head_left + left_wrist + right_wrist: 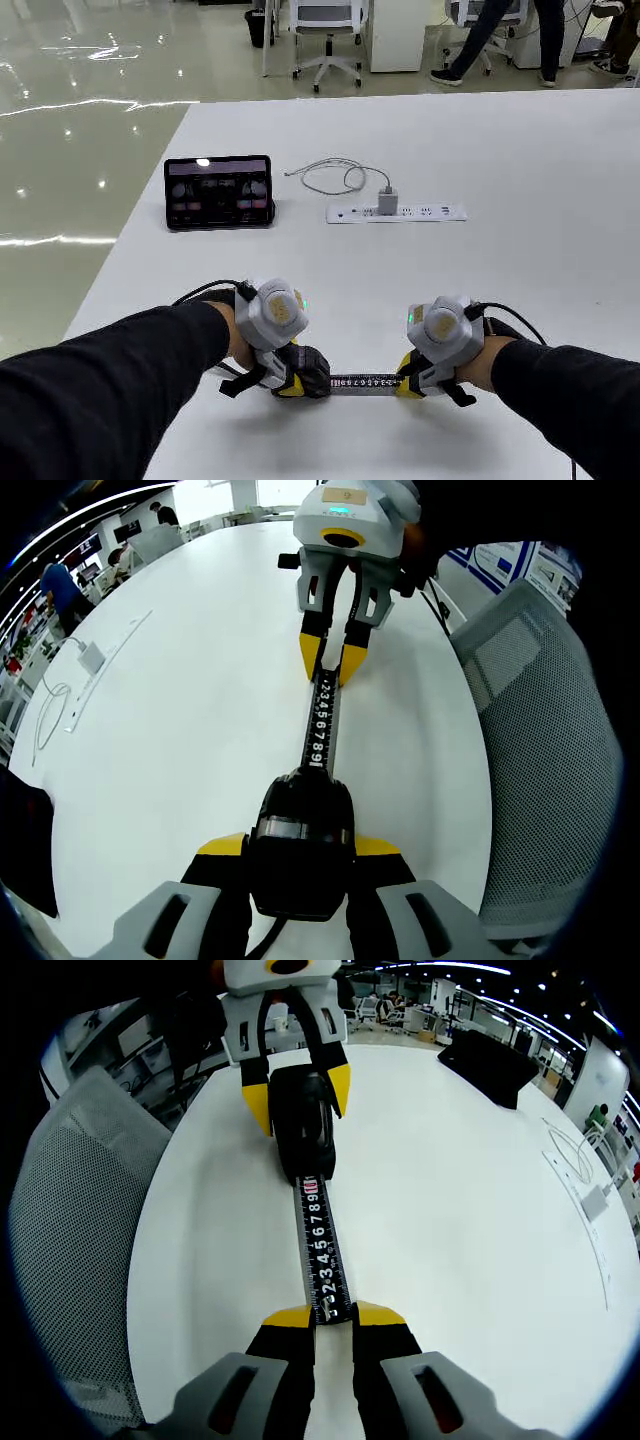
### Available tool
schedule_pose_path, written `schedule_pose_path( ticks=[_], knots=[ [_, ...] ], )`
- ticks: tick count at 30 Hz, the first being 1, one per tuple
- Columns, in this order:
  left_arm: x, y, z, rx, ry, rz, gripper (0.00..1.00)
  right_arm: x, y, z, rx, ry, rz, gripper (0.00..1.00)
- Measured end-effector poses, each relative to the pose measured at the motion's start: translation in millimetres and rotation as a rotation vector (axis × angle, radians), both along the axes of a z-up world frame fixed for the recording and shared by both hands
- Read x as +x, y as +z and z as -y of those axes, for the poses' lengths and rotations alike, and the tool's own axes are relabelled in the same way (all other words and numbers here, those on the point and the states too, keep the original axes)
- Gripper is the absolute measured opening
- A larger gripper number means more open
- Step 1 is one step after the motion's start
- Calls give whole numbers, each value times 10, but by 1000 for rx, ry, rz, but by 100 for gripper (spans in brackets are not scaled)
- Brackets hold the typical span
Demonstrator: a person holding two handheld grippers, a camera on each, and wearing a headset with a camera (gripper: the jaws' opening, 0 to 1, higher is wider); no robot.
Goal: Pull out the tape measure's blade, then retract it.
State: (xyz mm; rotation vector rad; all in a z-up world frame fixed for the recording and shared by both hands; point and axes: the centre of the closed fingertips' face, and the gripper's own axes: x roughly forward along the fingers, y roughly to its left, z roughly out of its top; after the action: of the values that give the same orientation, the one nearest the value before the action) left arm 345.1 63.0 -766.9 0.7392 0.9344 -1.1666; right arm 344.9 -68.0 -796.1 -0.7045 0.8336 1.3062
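- My left gripper clamps the black tape measure case.
- My right gripper pinches the blade tip; case sits at 12 o'clock.

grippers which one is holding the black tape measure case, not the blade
The left gripper: its jaws clamp the black tape measure case, while the right gripper pinches only the tip of the numbered blade.

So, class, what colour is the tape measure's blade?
Its blade is black with white numerals, clearest in right gripper view.
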Motion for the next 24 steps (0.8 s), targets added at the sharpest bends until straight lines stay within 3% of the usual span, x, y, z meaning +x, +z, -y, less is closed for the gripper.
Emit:
schedule_pose_path(
  ticks=[20,24],
  knots=[
    [4,6,9,-5,6,4,32,-7,20,244,-15,-6,6,8],
    [5,5,9,-7,4,6,32,-15,18,295,-10,-8,-13,8]
  ],
)
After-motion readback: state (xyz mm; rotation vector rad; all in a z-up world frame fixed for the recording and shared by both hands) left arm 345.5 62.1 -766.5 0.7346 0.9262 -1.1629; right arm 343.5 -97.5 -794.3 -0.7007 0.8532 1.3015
